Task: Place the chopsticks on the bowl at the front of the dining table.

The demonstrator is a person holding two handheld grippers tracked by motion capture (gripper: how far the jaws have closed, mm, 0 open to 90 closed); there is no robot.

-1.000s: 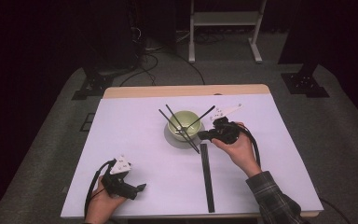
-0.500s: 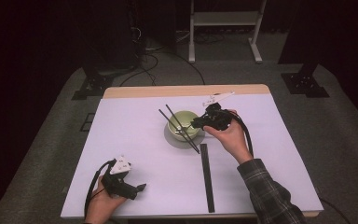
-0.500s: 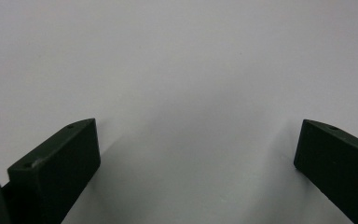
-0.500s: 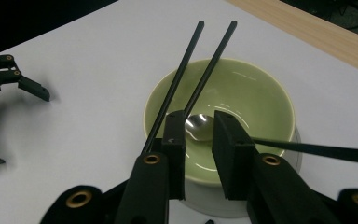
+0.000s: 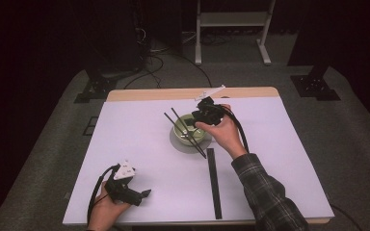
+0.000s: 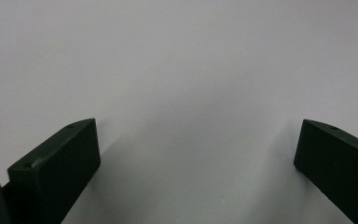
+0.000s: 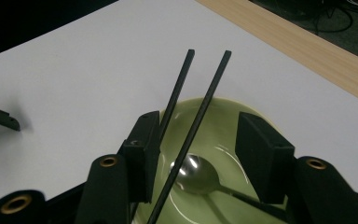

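A pale green bowl [image 5: 191, 131] [image 7: 214, 116] sits mid-table with two black chopsticks [image 5: 185, 131] [image 7: 205, 102] laid across it. A metal spoon [image 7: 196, 174] lies inside the bowl. My right gripper [image 5: 189, 125] [image 7: 198, 128] hovers over the bowl's far right rim. Its jaws have just been opening and now stand apart. In the right gripper view one chopstick runs through the gap with no pad pressing on it, and the other runs along the left jaw. My left gripper [image 5: 147, 193] [image 6: 196, 140] rests open on the white table near the front left, with nothing between its jaws.
A long black strip [image 5: 213, 183] lies on the white tabletop [image 5: 279, 159], in front of the bowl. A wooden edge [image 5: 154, 94] borders the far side. Beyond the table are cables and a white stand [image 5: 231, 29] on the dark floor.
My right gripper moved from the bowl's right side to over its far rim, and its jaws opened. The dark handle jutting up-right from the bowl is gone. The left gripper stayed put.
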